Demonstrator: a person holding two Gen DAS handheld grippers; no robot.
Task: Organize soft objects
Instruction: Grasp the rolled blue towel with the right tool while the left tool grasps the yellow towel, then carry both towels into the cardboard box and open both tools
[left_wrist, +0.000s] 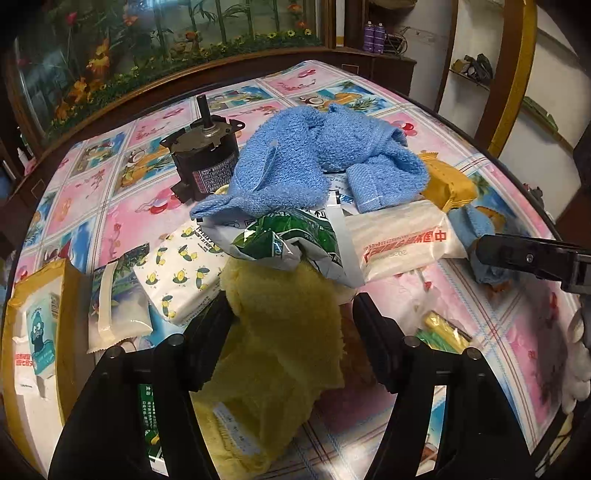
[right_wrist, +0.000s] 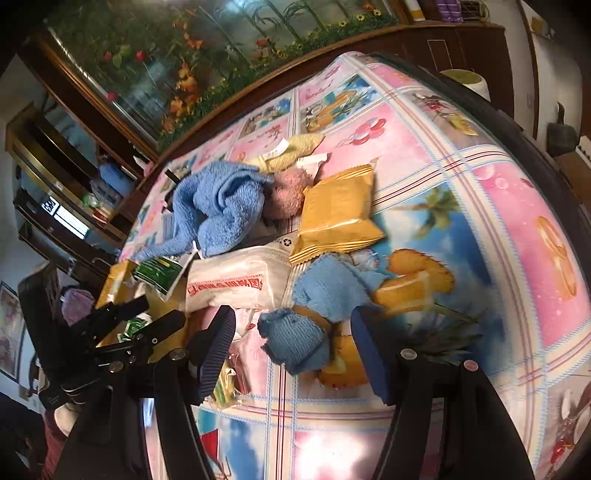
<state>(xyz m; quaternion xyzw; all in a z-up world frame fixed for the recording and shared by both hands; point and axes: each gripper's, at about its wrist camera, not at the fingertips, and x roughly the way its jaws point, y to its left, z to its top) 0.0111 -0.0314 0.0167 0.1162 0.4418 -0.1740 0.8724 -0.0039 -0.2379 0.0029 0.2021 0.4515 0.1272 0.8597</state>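
Note:
A yellow towel (left_wrist: 280, 332) lies bunched between the jaws of my left gripper (left_wrist: 291, 299). It brushes the left finger (left_wrist: 210, 332), and a gap shows at the right one, so the gripper is open. Beyond it a blue towel (left_wrist: 314, 162) is draped over a green-and-white bag (left_wrist: 291, 240). My right gripper (right_wrist: 291, 314) is open around a blue knitted toy (right_wrist: 295, 343), with room on both sides. A light blue cloth (right_wrist: 328, 288) lies just behind the toy. The blue towel (right_wrist: 221, 206), a pink plush (right_wrist: 288, 195) and another yellow cloth (right_wrist: 291, 151) lie further back.
On the patterned tablecloth (left_wrist: 122, 218) lie a black motor (left_wrist: 203, 162), a lemon-print tissue pack (left_wrist: 181, 273), a white packet with red print (left_wrist: 399, 236) and a yellow snack packet (right_wrist: 340, 210). More packets lie at the left edge. A dark wooden cabinet stands behind the table.

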